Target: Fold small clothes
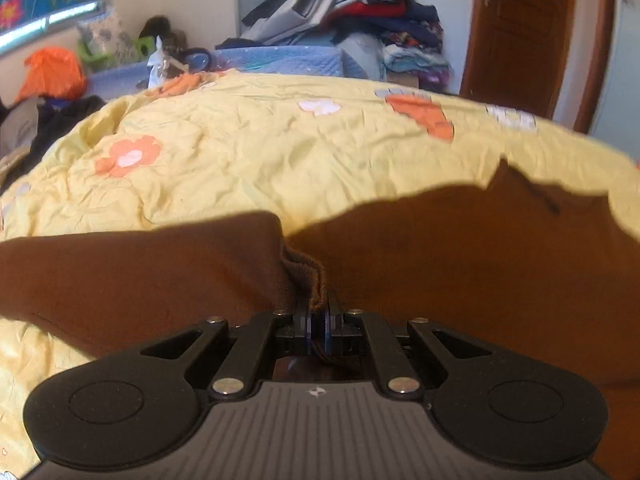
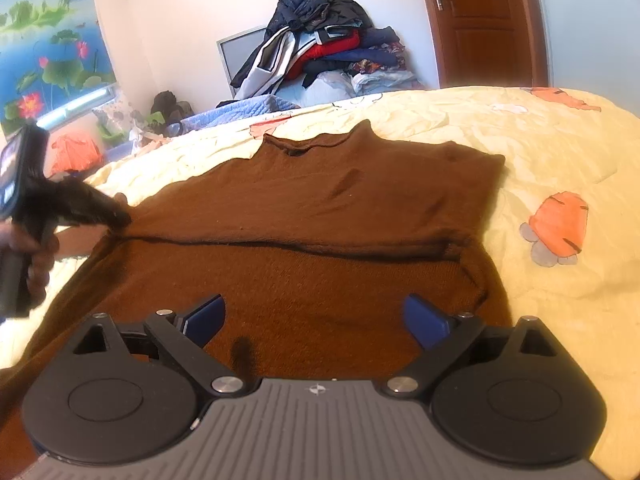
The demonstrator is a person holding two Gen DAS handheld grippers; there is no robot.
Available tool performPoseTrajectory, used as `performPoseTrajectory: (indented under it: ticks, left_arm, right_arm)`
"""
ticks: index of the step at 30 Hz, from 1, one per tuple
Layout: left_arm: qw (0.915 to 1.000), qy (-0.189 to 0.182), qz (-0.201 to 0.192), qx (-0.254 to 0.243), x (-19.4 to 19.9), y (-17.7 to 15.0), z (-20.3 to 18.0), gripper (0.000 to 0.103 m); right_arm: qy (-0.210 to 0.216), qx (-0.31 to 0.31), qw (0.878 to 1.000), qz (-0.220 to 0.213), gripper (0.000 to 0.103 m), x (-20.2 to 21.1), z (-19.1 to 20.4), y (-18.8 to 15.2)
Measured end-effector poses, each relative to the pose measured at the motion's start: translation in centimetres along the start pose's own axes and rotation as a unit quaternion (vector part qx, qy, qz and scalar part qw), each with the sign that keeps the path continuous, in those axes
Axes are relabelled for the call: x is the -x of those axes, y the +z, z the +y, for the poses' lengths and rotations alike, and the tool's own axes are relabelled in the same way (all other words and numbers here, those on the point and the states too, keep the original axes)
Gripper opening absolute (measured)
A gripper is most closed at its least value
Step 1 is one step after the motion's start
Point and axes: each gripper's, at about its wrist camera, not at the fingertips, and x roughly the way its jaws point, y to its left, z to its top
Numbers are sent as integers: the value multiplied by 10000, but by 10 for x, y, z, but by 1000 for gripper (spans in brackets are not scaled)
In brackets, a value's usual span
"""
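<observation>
Bedroom, yellow flowered quilt (image 2: 560, 152) on bed. Left gripper (image 1: 319, 316) at left, fingers clenched on ribbed edge of brown sweater (image 2: 320, 208). Sweater lies spread on quilt, lower part folded up across middle. Right gripper (image 2: 316, 320) hovers above hem, fingers released wide, nothing gripped.

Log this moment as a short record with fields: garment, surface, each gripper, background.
garment: brown knit sweater, spread flat, neck away from the right wrist camera, a fold line across its middle
surface: pale yellow quilt with orange flower prints
left gripper: shut on a ribbed edge of the sweater, at the garment's left side
right gripper: open, jaws wide above the sweater's near part, nothing pinched
background: heap of mixed clothes against the wall, brown wooden door
</observation>
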Motion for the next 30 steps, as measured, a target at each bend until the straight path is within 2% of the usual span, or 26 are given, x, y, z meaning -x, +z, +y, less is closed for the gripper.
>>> performPoseTrajectory:
  ticks: [2, 4, 7, 8, 9, 10, 11, 12, 13, 15, 16, 17, 19, 21, 25, 27, 30]
  left_arm:
    - [9998, 58, -96, -140, 5, -1, -7, 5]
    - [9998, 74, -114, -141, 19, -1, -7, 6]
    - [9989, 187, -428, 86, 47, 6, 5, 10]
    - [9972, 272, -637, 269, 56, 8, 9, 18]
    - [9948, 283, -860, 476, 65, 9, 11, 32]
    - [9922, 134, -1035, 680, 72, 9, 11, 43]
    - [9908, -150, -1074, 806, 73, 11, 8, 76]
    - [9911, -435, -982, 785, 69, 12, 1, 91]
    - [9914, -736, -855, 662, 62, 13, -10, 90]
    - [9935, -975, -493, 332, 40, 13, -32, 90]
    - [9941, -1044, -177, 224, 25, 13, -40, 90]
    - [9940, -1063, 155, 211, 8, 11, -43, 89]
    - [9969, -764, -104, -151, 1, 4, -48, 89]
    - [9955, -779, -299, -443, 0, -2, -46, 92]
    - [9951, -844, -299, -428, 4, -1, -40, 92]
    - [9949, -898, -425, -163, 17, -3, -24, 93]
    - [9872, -1206, -772, 698, 47, -10, 37, 93]
  right_arm:
    - [18, 22, 10000, 6, 95, 2, 0, 5]
    - [14, -28, 9998, -184, 95, 9, -2, 20]
    - [-22, -66, 9986, -519, 103, 11, -6, 51]
    - [-124, -6, 9985, -524, 103, 4, -6, 62]
    - [-242, 84, 9987, -434, 103, -8, -6, 72]
    - [-387, 178, 9986, -310, 103, -23, -6, 80]
    - [-550, 233, 9981, -166, 103, -41, -7, 87]
    - [-698, 270, 9972, 2, 102, -59, -9, 92]
    - [-809, 303, 9961, 175, 102, -76, -10, 94]
    - [-1070, 391, 9917, 596, 103, -107, -14, 93]
    - [-1257, 510, 9884, 681, 103, -116, -17, 89]
    - [-1239, 650, 9889, 503, 103, -115, -19, 84]
    - [-1138, 613, 9906, 443, 103, -109, -27, 79]
    - [-1082, 562, 9919, 368, 103, -101, -36, 74]
    - [-1209, 622, 9900, 376, 103, -106, -31, 75]
    - [-1196, 587, 9905, 350, 103, -104, -31, 76]
    - [-1210, 568, 9905, 308, 103, -102, -31, 76]
